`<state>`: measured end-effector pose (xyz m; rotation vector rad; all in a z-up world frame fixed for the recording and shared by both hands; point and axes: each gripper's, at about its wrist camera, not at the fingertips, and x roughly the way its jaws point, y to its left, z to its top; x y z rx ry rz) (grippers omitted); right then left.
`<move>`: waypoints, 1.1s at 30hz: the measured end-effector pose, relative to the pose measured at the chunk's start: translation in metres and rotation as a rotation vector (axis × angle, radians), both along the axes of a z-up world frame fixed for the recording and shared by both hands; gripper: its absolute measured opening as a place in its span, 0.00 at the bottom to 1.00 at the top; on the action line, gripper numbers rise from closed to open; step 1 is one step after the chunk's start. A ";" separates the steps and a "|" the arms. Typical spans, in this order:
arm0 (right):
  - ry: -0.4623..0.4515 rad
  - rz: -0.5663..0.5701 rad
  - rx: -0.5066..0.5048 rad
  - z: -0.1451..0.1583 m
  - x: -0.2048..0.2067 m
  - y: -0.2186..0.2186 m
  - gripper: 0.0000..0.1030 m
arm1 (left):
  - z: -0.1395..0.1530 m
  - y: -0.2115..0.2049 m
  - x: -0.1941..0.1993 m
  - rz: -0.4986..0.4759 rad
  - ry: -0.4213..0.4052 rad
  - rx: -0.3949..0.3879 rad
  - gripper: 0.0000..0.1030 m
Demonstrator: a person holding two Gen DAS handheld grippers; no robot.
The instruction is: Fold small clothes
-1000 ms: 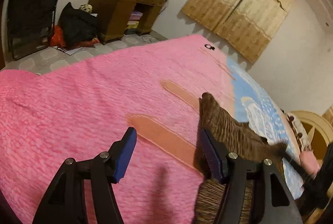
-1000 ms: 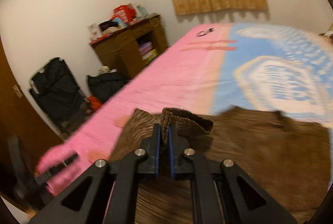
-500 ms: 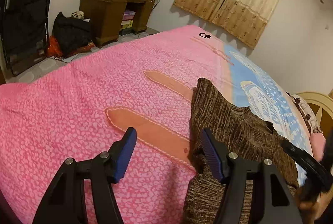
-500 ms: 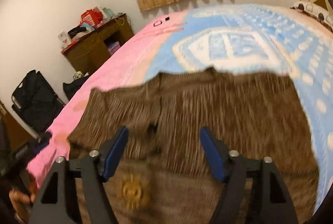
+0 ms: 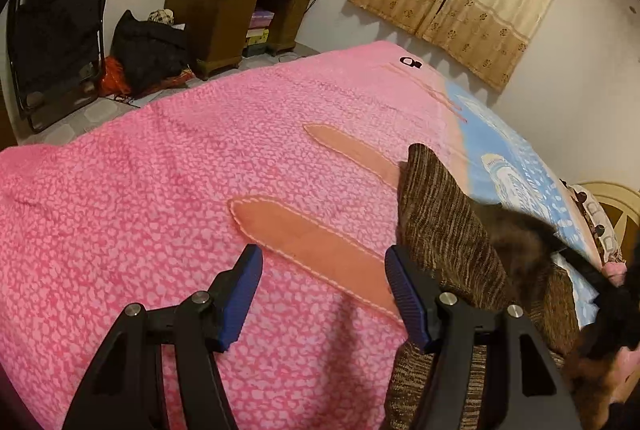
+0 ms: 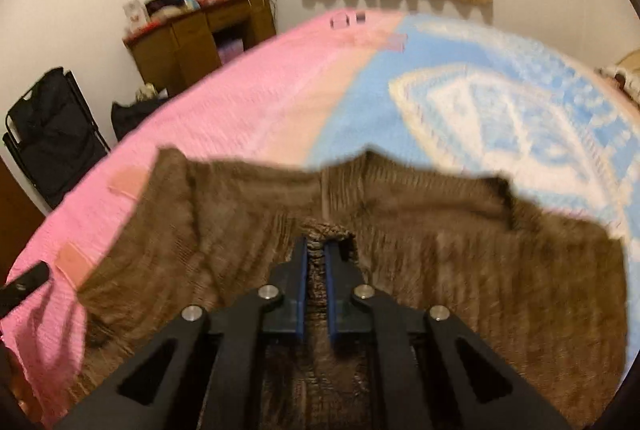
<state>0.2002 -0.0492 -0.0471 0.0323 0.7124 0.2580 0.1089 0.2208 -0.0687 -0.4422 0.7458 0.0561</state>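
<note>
Half-done at best: brown knit garment (image 6: 400,254) lying partly folded on bed (image 5: 160,214); right gripper (image 6: 316,258) pinching a fabric fold, left gripper (image 5: 320,294) hovering agape, holding nothing.

We find the brown garment (image 6: 440,270) a ribbed, coarse knit and the blanket (image 5: 140,230) a nubby, matt fleece. The desk (image 5: 224,2) is dark wood; the gripper pads (image 5: 244,294) are ridged blue plastic.

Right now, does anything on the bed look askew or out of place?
Only the brown garment: its far edge is wavy and uneven, and the right gripper pinches up a bunched fold. The left gripper is open over the pink blanket.
</note>
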 end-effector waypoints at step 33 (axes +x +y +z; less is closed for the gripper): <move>0.166 -0.107 0.024 -0.040 -0.060 -0.059 0.35 | -0.021 -0.066 0.033 -0.122 0.080 0.306 0.76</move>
